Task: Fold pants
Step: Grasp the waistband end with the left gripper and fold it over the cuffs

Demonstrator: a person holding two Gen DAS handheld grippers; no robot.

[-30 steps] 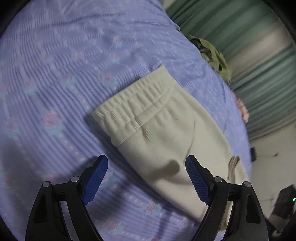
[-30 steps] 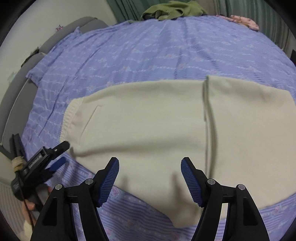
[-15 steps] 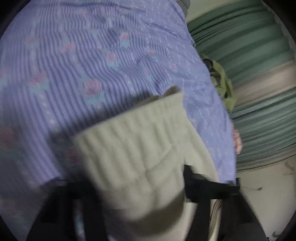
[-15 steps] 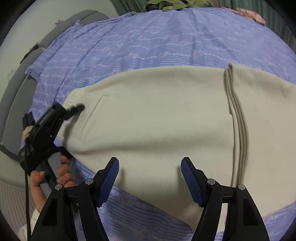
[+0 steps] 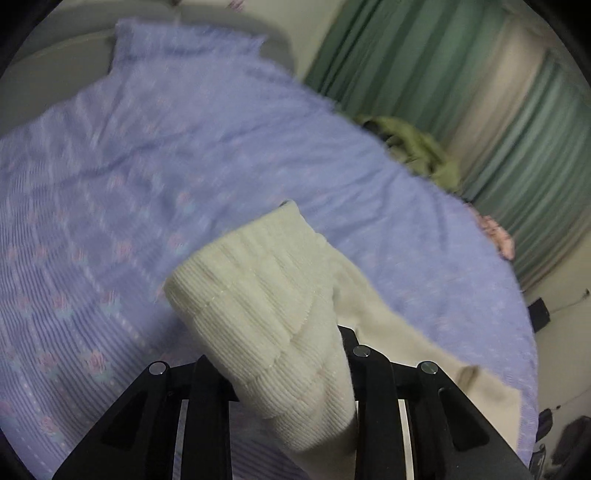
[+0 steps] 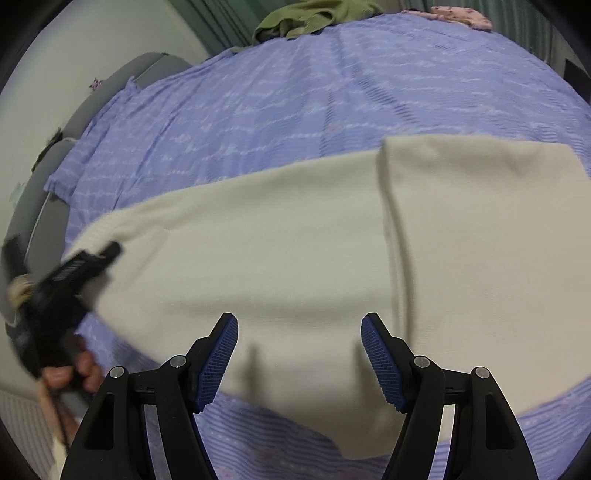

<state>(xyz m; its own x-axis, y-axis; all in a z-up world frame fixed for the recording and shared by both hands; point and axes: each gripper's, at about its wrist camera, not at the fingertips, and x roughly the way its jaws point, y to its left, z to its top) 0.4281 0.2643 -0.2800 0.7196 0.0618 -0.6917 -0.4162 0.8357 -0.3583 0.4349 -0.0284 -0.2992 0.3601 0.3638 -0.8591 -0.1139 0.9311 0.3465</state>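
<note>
L gripper (image 5: 284, 373) just closed, clamped on pants (image 6: 295, 251) waistband, lifted at bed (image 6: 332, 92) left edge | R gripper (image 6: 299, 354) apart, over pants | risk: thick rib slips, you'd skew fold.

Pants (image 6: 295, 251) on bed (image 6: 332, 92), garment (image 6: 310, 18) behind

A bed (image 6: 332, 85) covered by a lilac floral-striped sheet (image 5: 110, 184) carries cream pants (image 6: 295, 240), partly folded across its near side. At its far edge lie a crumpled olive-green garment (image 6: 306, 16) and a small pink cloth (image 6: 461, 14).
</note>
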